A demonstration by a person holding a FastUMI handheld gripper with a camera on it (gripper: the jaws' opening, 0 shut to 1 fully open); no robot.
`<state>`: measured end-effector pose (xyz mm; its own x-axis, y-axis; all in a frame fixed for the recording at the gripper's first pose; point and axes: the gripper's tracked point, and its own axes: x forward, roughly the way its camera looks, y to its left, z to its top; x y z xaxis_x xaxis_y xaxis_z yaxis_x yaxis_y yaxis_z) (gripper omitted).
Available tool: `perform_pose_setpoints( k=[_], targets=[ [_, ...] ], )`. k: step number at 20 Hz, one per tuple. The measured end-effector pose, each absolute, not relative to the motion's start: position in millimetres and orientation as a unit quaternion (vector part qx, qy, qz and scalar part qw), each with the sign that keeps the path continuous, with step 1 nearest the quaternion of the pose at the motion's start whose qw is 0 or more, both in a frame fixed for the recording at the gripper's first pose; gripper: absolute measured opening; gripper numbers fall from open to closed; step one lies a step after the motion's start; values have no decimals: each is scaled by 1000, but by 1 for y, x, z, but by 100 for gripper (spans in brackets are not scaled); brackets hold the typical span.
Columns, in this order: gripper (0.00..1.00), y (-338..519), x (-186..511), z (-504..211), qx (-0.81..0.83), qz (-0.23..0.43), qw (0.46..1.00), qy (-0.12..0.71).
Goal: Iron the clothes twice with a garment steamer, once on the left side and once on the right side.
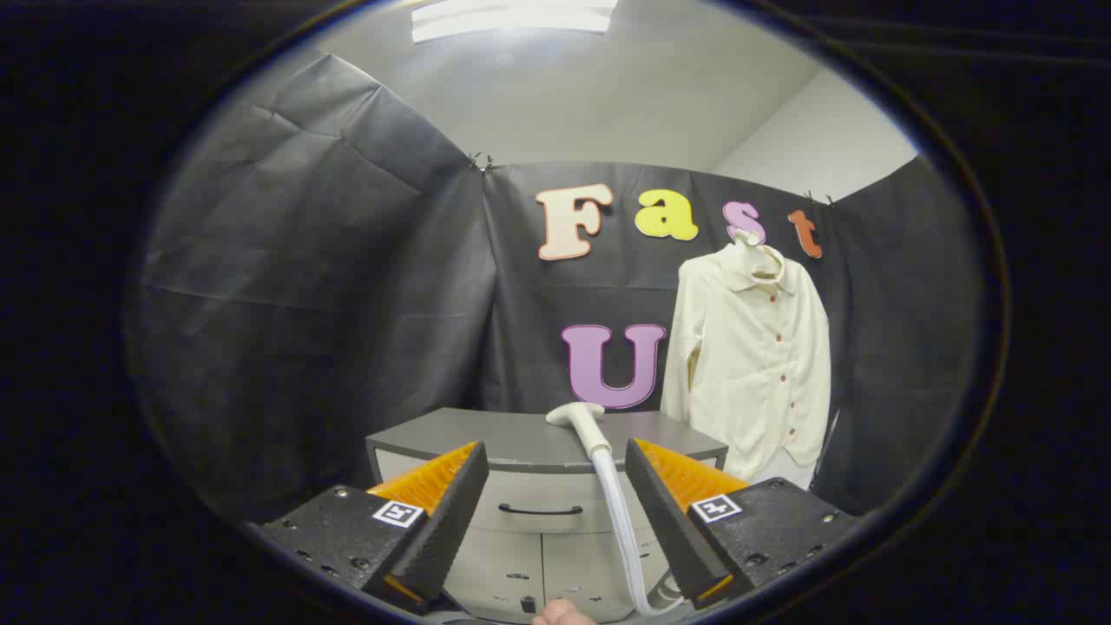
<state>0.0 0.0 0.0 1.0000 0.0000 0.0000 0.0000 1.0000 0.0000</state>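
The gripper (553, 512) stands wide apart, its two fingers holding nothing and touching nothing. Between them, low down, a bit of a person's hand (562, 615) shows. Just ahead, a white hose (621, 529) rises through the gap nearer the right finger and runs up to the garment steamer head (580, 419), which lies on the grey counter (486, 434) with its nozzle turned left. The counter has a drawer with a dark handle (541, 509) and cabinet doors below. Beyond and to the right, a cream buttoned shirt (753, 365) hangs on a hanger against the black cloth wall (330, 295); a ceiling light (512, 17) glows above.
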Motion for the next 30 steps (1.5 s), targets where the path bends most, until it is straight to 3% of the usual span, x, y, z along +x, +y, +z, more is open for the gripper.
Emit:
perform_pose_setpoints(
  k=[30],
  targets=[
    [96,-12,25,-11,-6,-5,1000,8]
  ],
)
